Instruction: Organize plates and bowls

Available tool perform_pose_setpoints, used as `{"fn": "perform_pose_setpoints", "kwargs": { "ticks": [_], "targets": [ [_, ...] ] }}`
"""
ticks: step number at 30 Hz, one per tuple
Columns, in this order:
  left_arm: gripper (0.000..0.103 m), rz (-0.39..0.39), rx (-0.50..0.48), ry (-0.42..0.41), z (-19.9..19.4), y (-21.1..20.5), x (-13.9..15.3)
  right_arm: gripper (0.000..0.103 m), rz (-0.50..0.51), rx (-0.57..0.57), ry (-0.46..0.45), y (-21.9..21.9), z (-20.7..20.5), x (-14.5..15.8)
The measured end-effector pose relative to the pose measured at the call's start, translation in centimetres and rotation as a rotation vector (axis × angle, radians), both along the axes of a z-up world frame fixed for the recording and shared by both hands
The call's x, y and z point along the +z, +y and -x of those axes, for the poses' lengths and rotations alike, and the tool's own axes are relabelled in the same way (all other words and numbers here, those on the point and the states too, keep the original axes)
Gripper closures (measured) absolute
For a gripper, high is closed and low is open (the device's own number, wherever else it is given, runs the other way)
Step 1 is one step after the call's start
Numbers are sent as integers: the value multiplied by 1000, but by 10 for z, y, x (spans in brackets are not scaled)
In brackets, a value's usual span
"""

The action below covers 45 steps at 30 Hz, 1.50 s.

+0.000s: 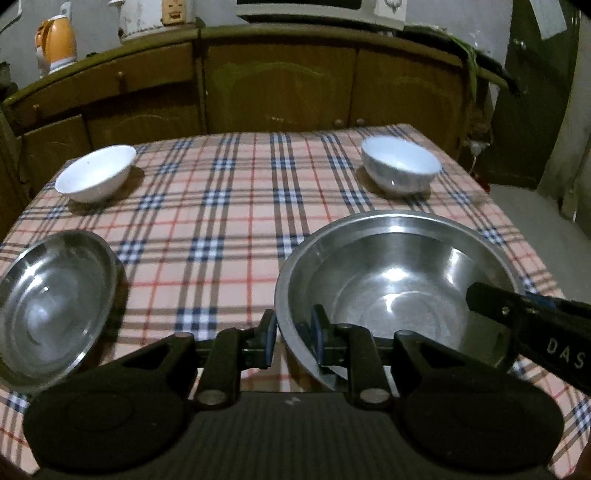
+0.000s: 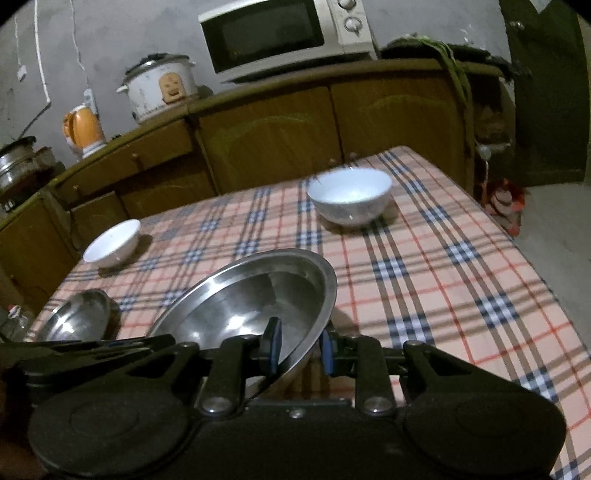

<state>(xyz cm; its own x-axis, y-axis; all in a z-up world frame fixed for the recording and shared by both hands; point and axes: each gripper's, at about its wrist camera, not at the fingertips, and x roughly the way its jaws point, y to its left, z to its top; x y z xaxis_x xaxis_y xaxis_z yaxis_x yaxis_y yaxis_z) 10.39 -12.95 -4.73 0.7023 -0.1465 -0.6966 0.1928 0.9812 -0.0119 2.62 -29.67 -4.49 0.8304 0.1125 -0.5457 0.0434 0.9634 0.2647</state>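
A large steel bowl (image 1: 399,280) sits near the front of the plaid table; it also shows in the right wrist view (image 2: 251,299). My left gripper (image 1: 293,334) straddles its near left rim, one pad inside and one outside. My right gripper (image 2: 301,347) straddles its right rim the same way and shows in the left wrist view (image 1: 517,310). A smaller steel bowl (image 1: 51,306) lies at the front left. Two white bowls stand further back, one at the left (image 1: 98,173) and one at the right (image 1: 400,164).
The plaid tablecloth (image 1: 229,221) covers the whole table. Wooden cabinets (image 1: 280,92) run behind it, with a microwave (image 2: 284,33), a rice cooker (image 2: 160,85) and an orange kettle (image 2: 83,129) on top. The table's right edge drops to the floor (image 2: 554,229).
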Motion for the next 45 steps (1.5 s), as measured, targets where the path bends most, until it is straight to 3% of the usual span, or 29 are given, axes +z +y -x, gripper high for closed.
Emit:
{"fn": "perform_pose_setpoints", "kwargs": {
  "ticks": [12, 29, 34, 39, 45],
  "targets": [
    [81, -19, -6, 15, -3, -7, -21, 73, 0, -18, 38, -5, -6, -24],
    [74, -19, -26, 9, -2, -8, -25, 72, -6, -51, 75, -7, -10, -32],
    [54, -8, 7, 10, -4, -1, -22, 64, 2, -96, 75, -11, -8, -30],
    [42, 4, 18, 4, -4, 4, -15, 45, 19, -121, 47, -14, -5, -21],
    [30, 11, 28, -5, -4, 12, -3, 31, 26, -115, -11, -10, -3, -3]
  ]
}}
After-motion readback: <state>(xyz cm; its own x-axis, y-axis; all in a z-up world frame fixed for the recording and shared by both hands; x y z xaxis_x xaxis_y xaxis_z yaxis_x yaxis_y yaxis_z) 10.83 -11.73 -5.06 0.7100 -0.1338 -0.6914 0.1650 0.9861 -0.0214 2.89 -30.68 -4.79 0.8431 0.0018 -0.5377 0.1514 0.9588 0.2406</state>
